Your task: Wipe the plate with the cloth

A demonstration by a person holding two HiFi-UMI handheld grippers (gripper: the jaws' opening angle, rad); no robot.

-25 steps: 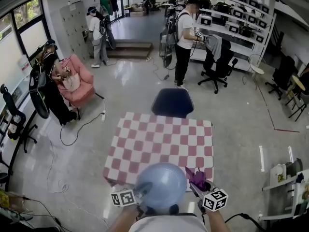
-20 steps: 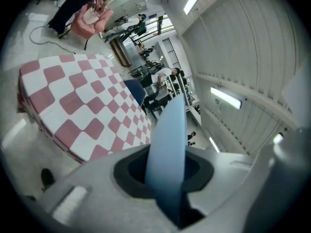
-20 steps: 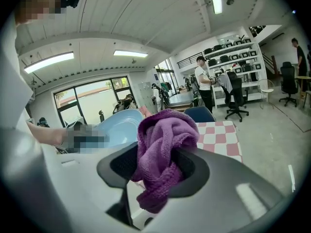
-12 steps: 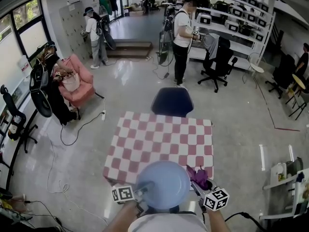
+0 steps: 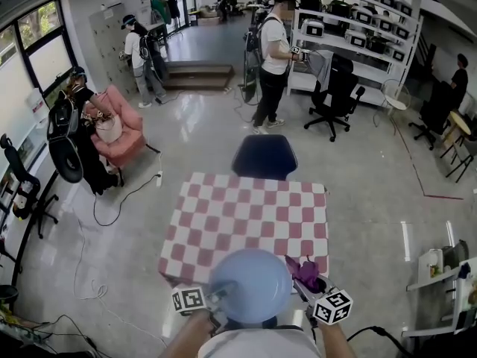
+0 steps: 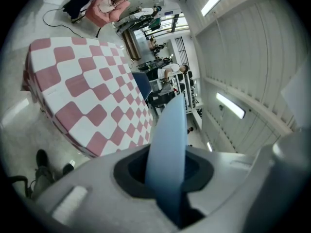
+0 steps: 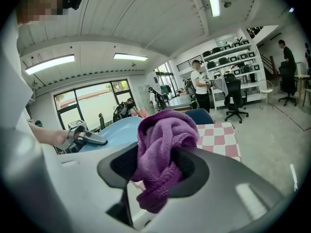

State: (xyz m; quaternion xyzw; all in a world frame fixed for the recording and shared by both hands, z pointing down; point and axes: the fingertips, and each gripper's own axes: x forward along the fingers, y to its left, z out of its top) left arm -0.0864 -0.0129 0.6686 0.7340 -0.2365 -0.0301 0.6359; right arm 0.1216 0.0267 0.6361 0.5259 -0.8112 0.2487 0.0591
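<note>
Checked table [image 5: 250, 226]: red-and-white squares, lying ahead of both pairs of jaws. In the left gripper view it spreads out to the left of the jaws.

Dark blue chair [image 5: 266, 157]: stands at the table's far edge, well beyond the jaws of both grippers.

Pale blue plate [image 5: 250, 286]: its near rim sits between the jaws of the left gripper [image 5: 218, 300], which are closed on it. From there the plate reaches forward and to the right, over the table's near edge in the head view. The left gripper view shows the plate [image 6: 167, 144] edge-on, rising straight out from between the jaws. In the right gripper view its hollow face [image 7: 114, 130] lies to the left of that gripper's jaws.

Right gripper [image 5: 304, 286]: to the right of the plate, jaws clamped on the cloth.

Purple cloth [image 7: 163, 154]: bunched between the right jaws, with folds bulging out ahead of them and a tail hanging below. In the head view the cloth [image 5: 305, 274] is just beside the plate's right rim; whether they touch cannot be told.
</note>
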